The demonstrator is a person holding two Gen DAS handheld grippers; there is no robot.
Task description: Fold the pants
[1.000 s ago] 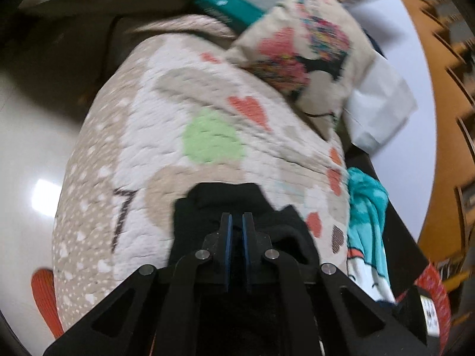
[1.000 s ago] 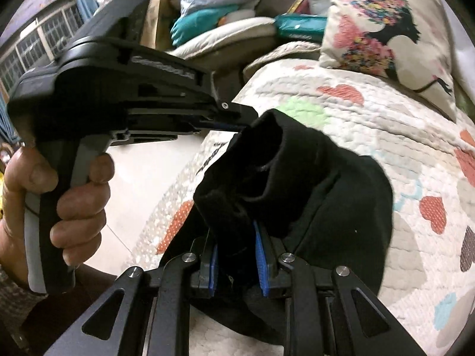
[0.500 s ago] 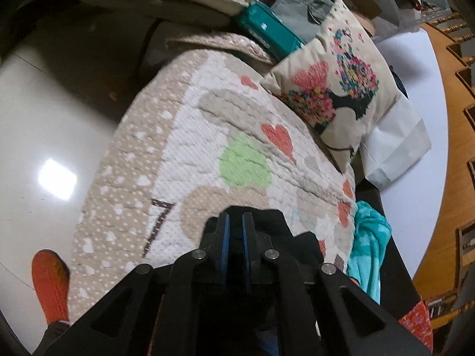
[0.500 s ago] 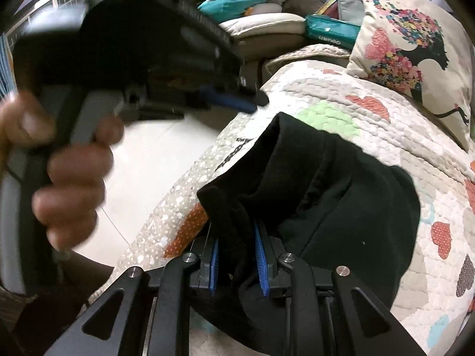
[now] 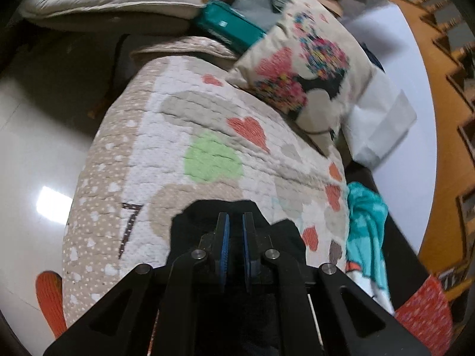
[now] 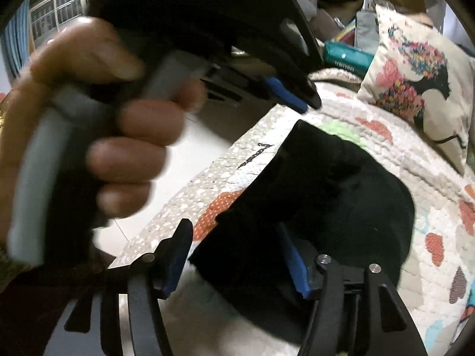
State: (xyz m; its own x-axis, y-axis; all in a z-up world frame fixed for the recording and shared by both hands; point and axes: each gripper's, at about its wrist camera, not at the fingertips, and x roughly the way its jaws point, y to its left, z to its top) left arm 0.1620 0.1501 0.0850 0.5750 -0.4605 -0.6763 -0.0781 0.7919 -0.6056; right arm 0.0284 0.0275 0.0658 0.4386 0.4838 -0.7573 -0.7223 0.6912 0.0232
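Note:
The black pants (image 6: 326, 195) lie bunched in a folded heap on a quilted cover with hearts (image 6: 415, 148). In the left wrist view they show as a dark mass (image 5: 285, 237) under the fingers. My right gripper (image 6: 237, 261) is open, its blue-padded fingers on either side of the near edge of the pants. My left gripper (image 5: 235, 231) is shut and empty, held above the pants; it also shows in the right wrist view (image 6: 291, 98), raised over the heap in the person's hand.
A patterned cushion (image 5: 305, 77) lies at the far end of the cover, with a teal pack (image 5: 228, 29) behind it. A teal cloth (image 5: 365, 222) hangs at the right edge. White floor (image 5: 29, 163) drops off on the left.
My right gripper has opened and let go of the pants. My left gripper has lifted off the pants and stays shut.

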